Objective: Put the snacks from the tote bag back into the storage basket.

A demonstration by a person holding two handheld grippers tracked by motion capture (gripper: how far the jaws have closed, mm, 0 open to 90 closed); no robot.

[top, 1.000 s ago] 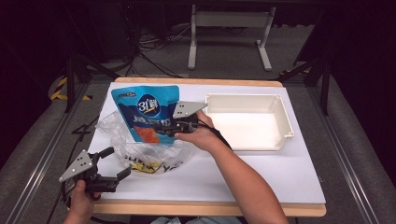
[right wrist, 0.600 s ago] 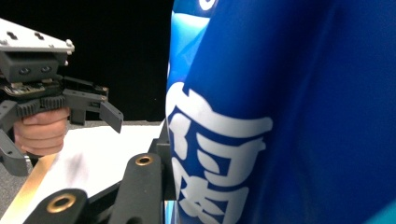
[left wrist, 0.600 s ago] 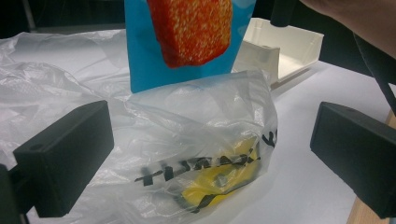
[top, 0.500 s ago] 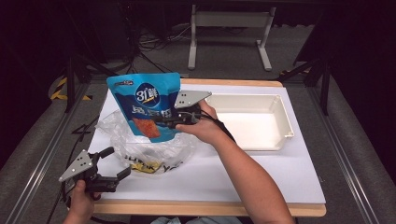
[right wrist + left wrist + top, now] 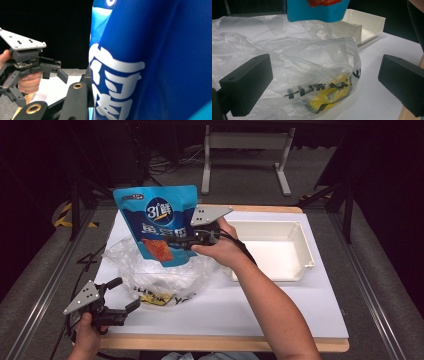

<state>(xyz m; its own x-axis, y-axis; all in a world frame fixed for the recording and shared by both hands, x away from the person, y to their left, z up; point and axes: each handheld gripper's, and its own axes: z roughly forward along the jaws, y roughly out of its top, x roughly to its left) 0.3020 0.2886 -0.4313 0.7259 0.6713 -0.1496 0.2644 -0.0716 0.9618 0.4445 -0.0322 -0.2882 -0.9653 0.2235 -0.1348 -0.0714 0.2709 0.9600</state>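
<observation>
Risk sits with the tall blue printed snack pouch (image 5: 159, 222), which we hold upright above the crumpled clear plastic bag (image 5: 165, 272) with our right gripper (image 5: 186, 241), its jaws closed on the pouch's right edge. Pinched at one side only (a thin film edge), the pouch could swing or slide out, we judge, and drop onto the bag. Our left gripper (image 5: 125, 296) waits near the white desk's (image 5: 280, 305) front edge, jaws wide apart and holding nothing, beside the bag. A shallow white plastic tray (image 5: 300, 251) lies right of our hand.
</observation>
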